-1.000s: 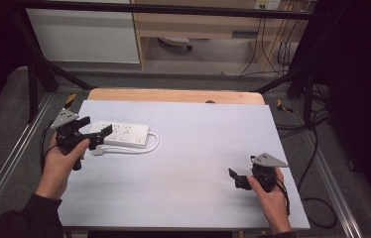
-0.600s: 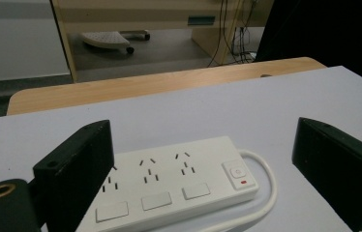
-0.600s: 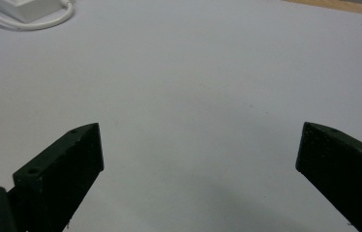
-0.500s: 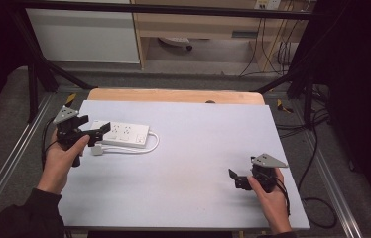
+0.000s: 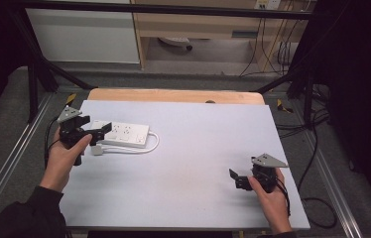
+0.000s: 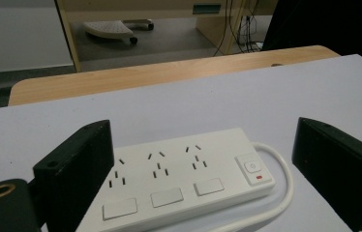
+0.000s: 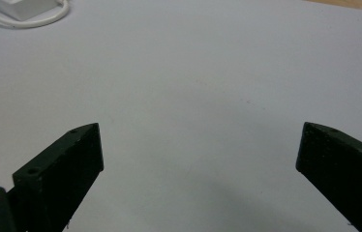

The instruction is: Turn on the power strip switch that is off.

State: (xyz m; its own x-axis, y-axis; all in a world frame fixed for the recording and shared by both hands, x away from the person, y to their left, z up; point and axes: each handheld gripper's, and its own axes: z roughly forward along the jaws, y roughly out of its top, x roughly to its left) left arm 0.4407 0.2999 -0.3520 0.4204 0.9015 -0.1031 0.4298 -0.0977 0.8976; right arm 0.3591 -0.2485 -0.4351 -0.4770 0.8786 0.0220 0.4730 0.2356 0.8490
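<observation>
The left gripper (image 6: 203, 159), jaws spread wide and empty, has been brought closer around the power strip (image 6: 184, 181), suggesting a grasp is prepared, while the right gripper (image 5: 240, 179) is held open, well apart.

Left gripper (image 6: 203, 169) spread wide over white power strip (image 6: 184, 181).
Strip lies flat on the pale bench (image 6: 266, 96) between the jaws; three sockets, switch at right end, white cord (image 6: 285, 186) looping off.

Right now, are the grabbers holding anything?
No. The left gripper is open around the power strip, fingers not closed on it; the right gripper is open over bare table.
</observation>
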